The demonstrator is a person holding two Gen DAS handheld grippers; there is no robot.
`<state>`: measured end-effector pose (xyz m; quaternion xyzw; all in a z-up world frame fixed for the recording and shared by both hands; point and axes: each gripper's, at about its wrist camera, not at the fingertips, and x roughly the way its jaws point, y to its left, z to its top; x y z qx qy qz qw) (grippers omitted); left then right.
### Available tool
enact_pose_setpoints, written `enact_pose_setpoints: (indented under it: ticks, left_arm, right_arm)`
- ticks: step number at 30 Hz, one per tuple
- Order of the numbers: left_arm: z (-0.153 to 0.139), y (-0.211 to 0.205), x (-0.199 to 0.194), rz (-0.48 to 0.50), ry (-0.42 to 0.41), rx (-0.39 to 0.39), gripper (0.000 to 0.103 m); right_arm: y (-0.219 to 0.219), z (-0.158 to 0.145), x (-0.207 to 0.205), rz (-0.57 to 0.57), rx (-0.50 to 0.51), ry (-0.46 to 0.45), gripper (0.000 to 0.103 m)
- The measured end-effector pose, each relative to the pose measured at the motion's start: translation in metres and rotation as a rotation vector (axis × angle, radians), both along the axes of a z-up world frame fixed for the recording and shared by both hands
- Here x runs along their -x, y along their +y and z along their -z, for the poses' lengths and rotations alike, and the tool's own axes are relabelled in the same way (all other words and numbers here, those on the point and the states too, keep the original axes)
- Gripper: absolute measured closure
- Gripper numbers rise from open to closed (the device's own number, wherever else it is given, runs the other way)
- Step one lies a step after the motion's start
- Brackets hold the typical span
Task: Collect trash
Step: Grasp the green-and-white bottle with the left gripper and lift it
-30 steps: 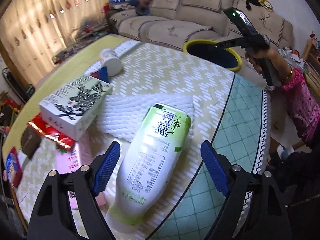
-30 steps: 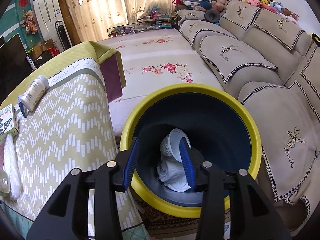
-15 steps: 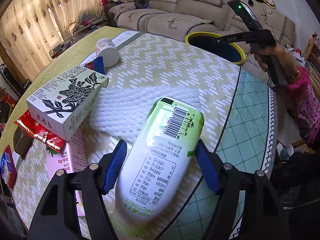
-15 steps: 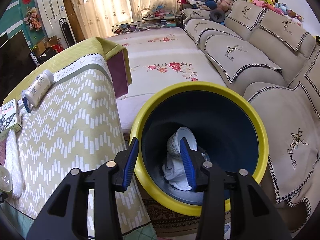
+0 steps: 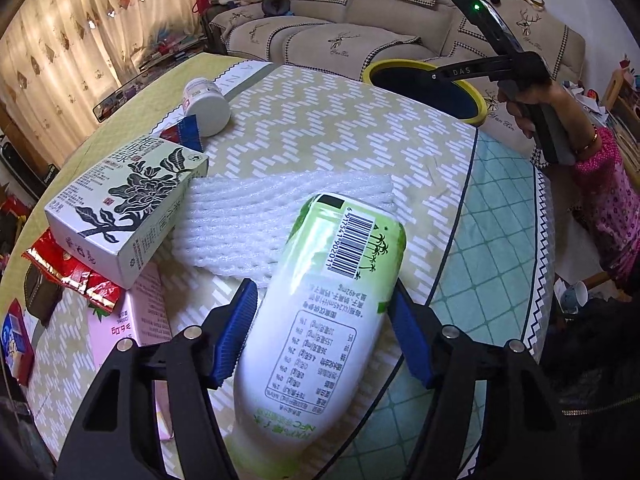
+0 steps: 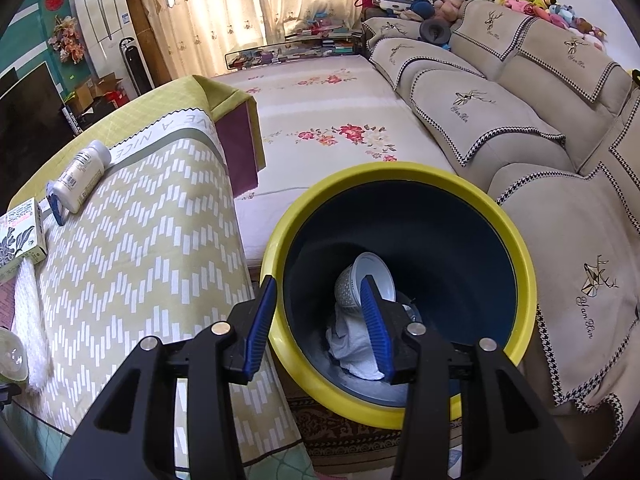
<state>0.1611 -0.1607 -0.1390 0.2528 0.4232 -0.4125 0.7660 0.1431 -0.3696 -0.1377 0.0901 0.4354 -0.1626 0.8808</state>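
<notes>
A green-and-white drink bottle (image 5: 320,320) lies on the table. My left gripper (image 5: 324,332) is shut on it, a blue pad against each side. My right gripper (image 6: 320,324) is open and empty, held over the near rim of the yellow-rimmed dark bin (image 6: 524,292) beside the table; the bin also shows in the left wrist view (image 5: 482,106). A white cup (image 6: 360,280) and a white crumpled tissue (image 6: 356,344) lie inside the bin.
On the table: white foam net (image 5: 256,220), flower-printed box (image 5: 120,200), white pill bottle (image 5: 206,102), red wrapper (image 5: 72,276), pink box (image 5: 144,312). The table edge (image 5: 536,264) runs on the right. A sofa (image 6: 520,100) stands behind the bin.
My left gripper moved forward around the drink bottle and closed until both pads touch it. My right gripper stayed open over the bin and drifted slightly left.
</notes>
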Motion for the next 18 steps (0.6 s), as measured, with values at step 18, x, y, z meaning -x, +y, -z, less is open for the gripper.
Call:
enact_pose_setpoints:
  ticks: [18]
  left_arm:
    - [-0.028,-0.014,0.01,-0.027,-0.04,-0.007,0.046]
  right_arm:
    - [-0.005,0.002,0.008,0.0,-0.024,-0.015,0.061]
